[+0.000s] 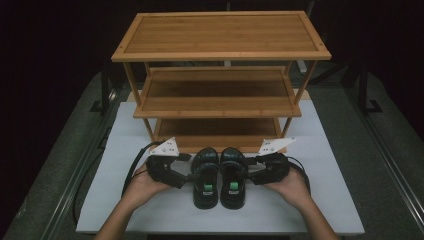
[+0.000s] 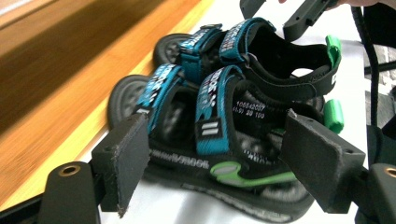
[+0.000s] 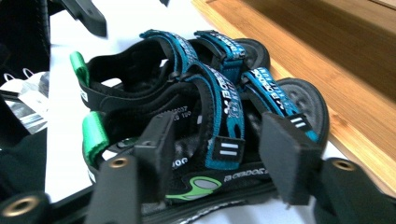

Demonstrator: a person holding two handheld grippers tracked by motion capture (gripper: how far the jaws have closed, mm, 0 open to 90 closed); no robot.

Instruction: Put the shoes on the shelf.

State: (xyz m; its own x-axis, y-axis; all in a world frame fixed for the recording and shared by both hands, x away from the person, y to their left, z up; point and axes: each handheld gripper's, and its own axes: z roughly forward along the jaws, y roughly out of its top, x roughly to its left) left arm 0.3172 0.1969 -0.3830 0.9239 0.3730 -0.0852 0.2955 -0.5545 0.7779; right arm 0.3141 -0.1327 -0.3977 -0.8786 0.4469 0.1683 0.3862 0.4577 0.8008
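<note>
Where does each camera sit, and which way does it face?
High view: above the person's side, facing forward and down at the three-tier bamboo shelf; both forearms enter below.
Left gripper view: on the left gripper, facing the black sandals with teal straps side-on; open jaws show.
Right gripper view: on the right gripper, facing them from the opposite side.
Both gripper views share the sandals and shelf.

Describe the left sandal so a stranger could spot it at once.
Find the bamboo rack on the white table. Two black sandals with blue straps and green heel tabs lie side by side in front of its lowest shelf. The left sandal is the one beside the left gripper, not the right sandal.
</note>
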